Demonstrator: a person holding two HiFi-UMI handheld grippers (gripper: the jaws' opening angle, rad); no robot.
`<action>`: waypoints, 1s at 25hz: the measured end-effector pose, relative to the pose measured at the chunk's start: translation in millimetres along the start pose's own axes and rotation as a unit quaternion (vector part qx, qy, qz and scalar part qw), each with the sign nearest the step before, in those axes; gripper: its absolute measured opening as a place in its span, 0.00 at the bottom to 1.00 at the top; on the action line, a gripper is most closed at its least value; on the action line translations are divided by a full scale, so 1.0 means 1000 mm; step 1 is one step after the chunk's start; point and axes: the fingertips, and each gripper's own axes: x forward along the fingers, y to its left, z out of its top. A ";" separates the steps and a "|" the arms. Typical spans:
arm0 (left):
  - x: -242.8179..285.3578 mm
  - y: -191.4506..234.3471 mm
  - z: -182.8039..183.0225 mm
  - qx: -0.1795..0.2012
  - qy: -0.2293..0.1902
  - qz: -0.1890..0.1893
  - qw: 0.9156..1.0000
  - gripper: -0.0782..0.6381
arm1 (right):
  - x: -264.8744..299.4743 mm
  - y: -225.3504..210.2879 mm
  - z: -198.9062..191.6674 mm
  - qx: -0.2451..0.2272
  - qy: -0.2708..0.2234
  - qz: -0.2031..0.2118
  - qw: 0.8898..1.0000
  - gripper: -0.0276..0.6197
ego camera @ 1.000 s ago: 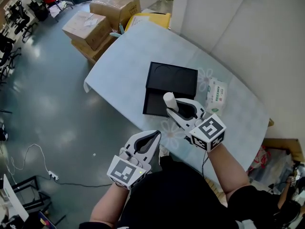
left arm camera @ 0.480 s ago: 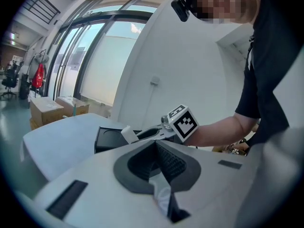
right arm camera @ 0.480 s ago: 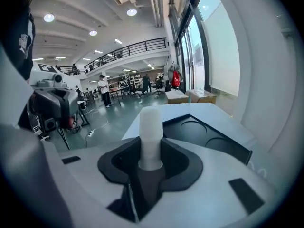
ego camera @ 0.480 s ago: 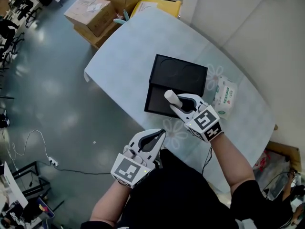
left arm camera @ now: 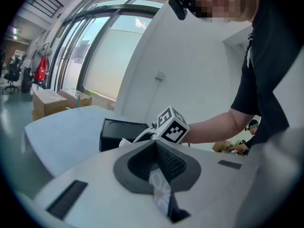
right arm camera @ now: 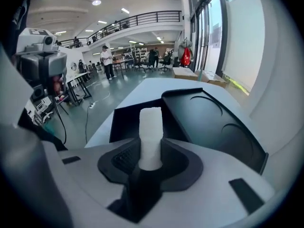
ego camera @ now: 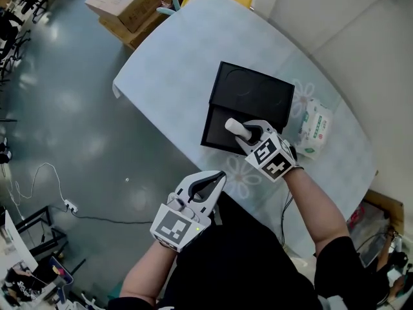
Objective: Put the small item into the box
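Left tongs [ego camera: 218, 176] are pressed together and empty at the near edge of the table [ego camera: 174, 63]. Right tongs [ego camera: 244, 132] pinch a matte white cylinder [right arm camera: 150, 132] — foam, perhaps — and only the right gripper view shows its rough surface. The cylinder hangs over the black box [ego camera: 253, 94], lower than a second ago.

- My table [ego camera: 174, 63] had a pale blue cloth over it, with a few white flower prints [ego camera: 242, 173] near my edge.
- An open black box [ego camera: 219, 124] sat on the cloth on my side, and its lid [ego camera: 255, 95] with two round recesses was at the far side.
- A green-and-white wipes pack [ego camera: 314, 129] lay flat just right of the box.
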 end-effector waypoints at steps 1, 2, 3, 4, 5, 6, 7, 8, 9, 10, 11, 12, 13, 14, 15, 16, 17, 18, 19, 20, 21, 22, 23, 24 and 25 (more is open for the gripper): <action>0.000 0.002 -0.002 -0.003 0.001 0.001 1.000 0.12 | 0.004 0.000 -0.004 -0.003 0.014 0.003 1.000 0.25; 0.000 0.003 -0.004 -0.007 0.003 0.001 1.000 0.12 | 0.008 0.001 -0.007 -0.006 0.027 0.005 1.000 0.25; 0.000 0.005 -0.006 -0.011 0.005 0.002 1.000 0.12 | 0.013 0.001 -0.009 -0.010 0.037 0.006 0.999 0.25; 0.000 0.006 -0.008 -0.014 0.006 0.002 1.000 0.12 | 0.017 0.000 -0.012 -0.016 0.046 0.006 0.999 0.25; 0.000 0.007 -0.010 -0.017 0.008 0.002 1.000 0.12 | 0.020 0.000 -0.014 -0.021 0.054 0.005 0.998 0.25; 0.001 0.008 -0.011 -0.019 0.008 0.003 1.000 0.12 | 0.024 -0.001 -0.016 -0.026 0.062 0.005 0.998 0.25; 0.001 0.009 -0.012 -0.022 0.008 0.004 1.000 0.12 | 0.027 -0.001 -0.018 -0.029 0.069 0.007 0.997 0.25; 0.001 0.010 -0.013 -0.025 0.008 0.005 1.000 0.12 | 0.029 0.000 -0.020 -0.032 0.075 0.009 0.997 0.25; 0.002 0.011 -0.013 -0.027 0.008 0.005 1.000 0.12 | 0.031 0.000 -0.022 -0.035 0.080 0.010 0.996 0.25; 0.003 0.011 -0.014 -0.028 0.009 0.005 1.000 0.12 | 0.032 0.001 -0.024 -0.037 0.083 0.011 0.996 0.25; 0.003 0.010 -0.015 -0.029 0.009 0.004 1.000 0.12 | 0.033 0.001 -0.025 -0.038 0.085 0.012 0.996 0.25; 0.004 0.010 -0.016 -0.030 0.010 0.004 1.000 0.12 | 0.034 0.001 -0.025 -0.037 0.086 0.012 0.995 0.25; 0.005 0.010 -0.016 -0.031 0.010 0.003 0.999 0.12 | 0.034 0.001 -0.025 -0.037 0.088 0.012 0.995 0.25; 0.005 0.011 -0.016 -0.032 0.009 0.004 0.999 0.12 | 0.035 0.001 -0.025 -0.037 0.090 0.013 0.995 0.25; 0.005 0.011 -0.016 -0.034 0.009 0.004 0.999 0.12 | 0.035 0.001 -0.024 -0.037 0.092 0.013 0.995 0.26; 0.005 0.012 -0.015 -0.034 0.008 0.005 0.999 0.12 | 0.036 0.001 -0.024 -0.038 0.094 0.014 0.995 0.26; 0.005 0.011 -0.015 -0.034 0.008 0.005 0.999 0.12 | 0.036 0.002 -0.024 -0.039 0.095 0.014 0.995 0.26; 0.005 0.011 -0.015 -0.033 0.008 0.005 0.999 0.12 | 0.036 0.002 -0.024 -0.040 0.095 0.014 0.995 0.26; 0.005 0.010 -0.015 -0.033 0.008 0.004 0.999 0.12 | 0.037 0.002 -0.024 -0.039 0.095 0.013 0.995 0.26; 0.004 0.009 -0.015 -0.033 0.008 0.004 0.999 0.12 | 0.037 0.002 -0.025 -0.039 0.094 0.013 0.995 0.26; 0.004 0.009 -0.016 -0.033 0.008 0.005 0.999 0.12 | 0.038 0.002 -0.025 -0.039 0.094 0.012 0.995 0.26; 0.003 0.008 -0.016 -0.033 0.009 0.005 0.999 0.12 | 0.038 0.003 -0.025 -0.040 0.092 0.012 0.995 0.26; 0.002 0.008 -0.017 -0.033 0.010 0.005 0.999 0.12 | 0.038 0.003 -0.024 -0.039 0.090 0.013 0.995 0.26; 0.000 0.007 -0.017 -0.033 0.010 0.006 0.999 0.12 | 0.038 0.004 -0.023 -0.038 0.087 0.014 0.995 0.26; -0.002 0.006 -0.018 -0.033 0.011 0.006 0.999 0.12 | 0.038 0.005 -0.023 -0.035 0.083 0.014 0.996 0.26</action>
